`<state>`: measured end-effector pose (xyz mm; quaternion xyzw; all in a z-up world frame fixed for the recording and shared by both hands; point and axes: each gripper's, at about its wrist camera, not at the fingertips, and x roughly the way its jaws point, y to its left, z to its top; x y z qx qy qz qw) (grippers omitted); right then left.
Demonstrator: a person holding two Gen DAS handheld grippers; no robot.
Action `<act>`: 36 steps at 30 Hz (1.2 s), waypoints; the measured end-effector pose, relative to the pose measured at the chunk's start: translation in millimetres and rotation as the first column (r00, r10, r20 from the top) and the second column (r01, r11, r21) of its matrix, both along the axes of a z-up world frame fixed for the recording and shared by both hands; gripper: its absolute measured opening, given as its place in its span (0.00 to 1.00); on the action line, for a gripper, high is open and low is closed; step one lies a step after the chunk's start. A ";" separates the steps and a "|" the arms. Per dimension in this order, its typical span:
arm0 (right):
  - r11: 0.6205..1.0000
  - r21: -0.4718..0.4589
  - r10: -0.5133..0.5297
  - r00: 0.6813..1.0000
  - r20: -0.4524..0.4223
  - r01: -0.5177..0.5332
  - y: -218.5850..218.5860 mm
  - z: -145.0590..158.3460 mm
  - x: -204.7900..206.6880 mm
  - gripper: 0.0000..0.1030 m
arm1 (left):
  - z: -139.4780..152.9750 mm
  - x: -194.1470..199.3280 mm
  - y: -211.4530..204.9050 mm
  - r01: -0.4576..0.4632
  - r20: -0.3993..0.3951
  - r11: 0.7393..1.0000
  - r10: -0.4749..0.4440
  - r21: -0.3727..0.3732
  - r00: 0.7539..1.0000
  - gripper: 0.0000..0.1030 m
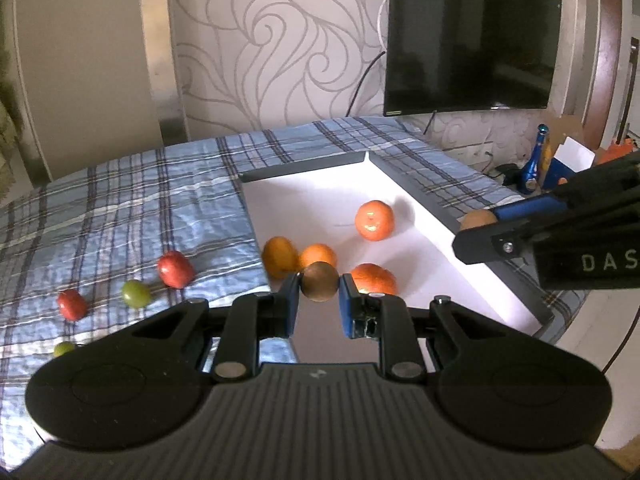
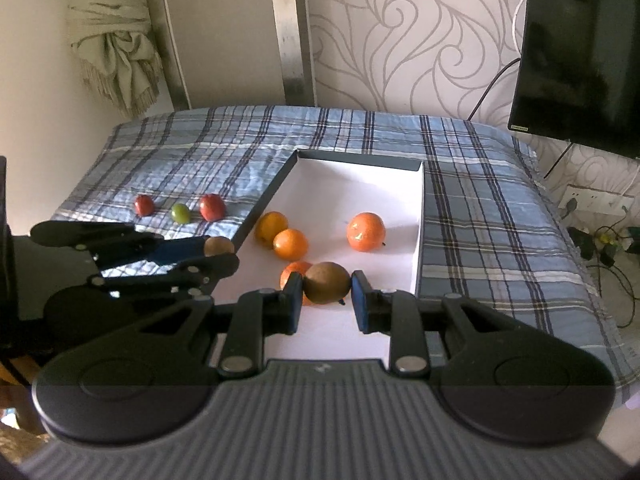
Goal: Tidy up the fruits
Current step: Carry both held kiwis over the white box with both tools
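My left gripper (image 1: 319, 294) is shut on a brown kiwi (image 1: 319, 287), held above the near left part of the white tray (image 1: 320, 192). My right gripper (image 2: 327, 294) is shut on a second brown kiwi (image 2: 328, 282) above the tray's near end (image 2: 360, 184). Several oranges (image 1: 374, 220) (image 2: 366, 231) lie in the tray. Two red fruits (image 1: 175, 269) (image 2: 212, 207) and green ones (image 1: 136, 293) (image 2: 180, 213) lie on the plaid cloth left of the tray. The right gripper shows in the left wrist view (image 1: 478, 226), the left one in the right wrist view (image 2: 218, 250).
The tray sits on a blue plaid cloth (image 2: 480, 200) over a table. A black TV (image 1: 468, 36) hangs on the patterned wall behind. A blue bottle (image 1: 536, 160) stands to the right beyond the table. Cables and a wall socket (image 2: 596, 200) are at the far right.
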<state>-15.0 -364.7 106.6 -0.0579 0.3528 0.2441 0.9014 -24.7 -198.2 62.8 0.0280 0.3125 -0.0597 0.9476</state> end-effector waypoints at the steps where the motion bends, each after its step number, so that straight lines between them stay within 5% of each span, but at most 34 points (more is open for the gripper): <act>1: 1.000 -0.003 0.001 1.000 0.000 -0.001 0.1 0.0 0.1 0.28 | -0.1 0.5 -1.0 0.003 0.001 1.000 -0.003 -0.002 1.000 0.24; 16: 0.997 0.072 -0.036 0.999 -0.011 0.037 -12.9 -1.8 0.5 0.28 | -5.7 -2.2 -16.7 0.081 -0.052 0.994 -0.077 0.073 0.996 0.24; 36: 0.999 0.017 -0.033 0.999 0.001 0.033 -10.7 0.5 -0.2 0.28 | -12.3 1.6 -19.7 0.084 -0.070 0.996 -0.084 -0.006 0.994 0.25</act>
